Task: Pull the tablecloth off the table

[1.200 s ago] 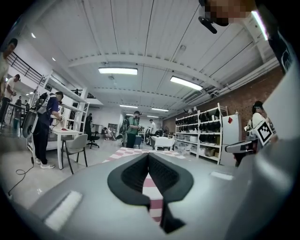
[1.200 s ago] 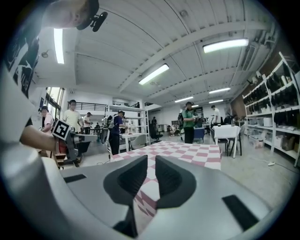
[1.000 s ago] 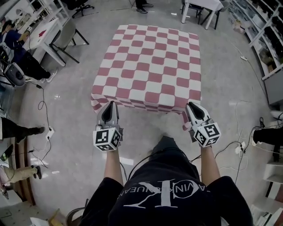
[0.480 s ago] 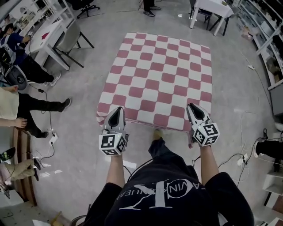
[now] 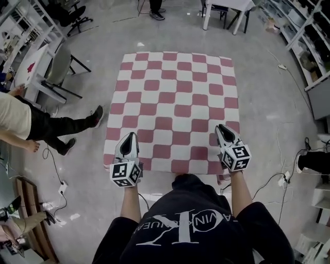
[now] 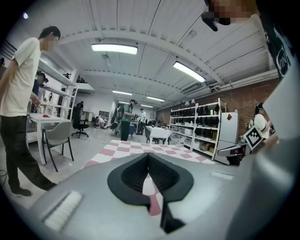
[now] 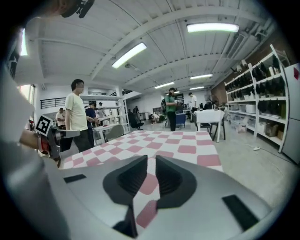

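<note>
We hold the left claw [image 5: 128, 137] and the right claw [image 5: 222, 129] at the two near corners of the tablecloth [image 5: 175, 87], one on each. Both claws are clamped on the cloth. In the left gripper view the dark pads [image 6: 135, 173] meet with a strip of pink and white check pinched between them. In the right gripper view the same check runs through the narrow slit between the pads [image 7: 176, 176]. From the claws the tablecloth stretches away from us, spread wide and nearly flat, its far edge toward a white desk [image 5: 232, 4]. Its near edge runs from one claw to the other, just in front of our body. We cannot tell what lies under the cloth. A person in a pale shirt [image 5: 13, 116] stands on the grey floor [image 5: 273, 103] to our left, apart from the cloth and near a chair [image 5: 59, 64].
</note>
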Tool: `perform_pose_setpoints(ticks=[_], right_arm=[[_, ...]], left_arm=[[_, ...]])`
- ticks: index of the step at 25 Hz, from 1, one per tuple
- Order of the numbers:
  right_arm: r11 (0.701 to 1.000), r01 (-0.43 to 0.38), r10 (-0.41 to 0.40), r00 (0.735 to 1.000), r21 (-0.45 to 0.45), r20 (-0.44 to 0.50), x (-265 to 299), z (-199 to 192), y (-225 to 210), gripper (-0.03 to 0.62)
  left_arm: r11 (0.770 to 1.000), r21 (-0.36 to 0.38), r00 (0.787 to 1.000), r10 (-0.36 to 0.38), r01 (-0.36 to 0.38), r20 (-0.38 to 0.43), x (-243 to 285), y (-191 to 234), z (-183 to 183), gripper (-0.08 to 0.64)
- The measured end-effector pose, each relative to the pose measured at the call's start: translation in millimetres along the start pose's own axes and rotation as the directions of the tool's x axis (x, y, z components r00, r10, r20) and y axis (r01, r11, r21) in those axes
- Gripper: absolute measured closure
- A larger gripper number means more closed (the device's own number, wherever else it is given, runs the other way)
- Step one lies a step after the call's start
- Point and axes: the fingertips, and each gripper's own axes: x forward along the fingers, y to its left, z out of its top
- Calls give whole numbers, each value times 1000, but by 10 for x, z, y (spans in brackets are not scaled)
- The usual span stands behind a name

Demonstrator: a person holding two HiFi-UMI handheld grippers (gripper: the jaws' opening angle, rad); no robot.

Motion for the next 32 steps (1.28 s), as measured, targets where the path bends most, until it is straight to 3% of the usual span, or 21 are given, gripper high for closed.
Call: perform_pose_setpoints(ticks=[3, 5, 10, 13, 19, 26, 32], right_arm=[[996, 82, -81, 996, 39, -31, 127, -109, -279, 569], [991, 113, -109, 992, 72, -61, 195, -185, -458, 493], [981, 95, -72, 988, 170, -135, 543, -288, -692, 307], [973, 110, -76, 982, 202, -172, 745, -318, -767, 266], [952, 225, -164, 948, 209, -272, 910, -431, -1145, 238], [911, 340, -244, 901, 233, -359, 1010, -572, -1286, 235], [926, 331, -235, 881, 181, -410, 1138, -577, -1136, 235]], left_arm=[[1000, 4, 999, -31, 31, -22, 275, 20, -65, 548], [999, 8, 998, -51, 52, -41, 410, -24, -97, 548], [997, 13, 992, -70, 72, -102, 583, -4, -209, 548], [998, -1, 989, -69, 69, -129, 632, 94, -280, 548], [998, -20, 984, -67, 65, -167, 791, 192, -382, 548], [999, 10, 972, -47, 50, -230, 969, 675, -449, 549], [999, 19, 952, -29, 36, -305, 1068, 1073, -657, 549]])
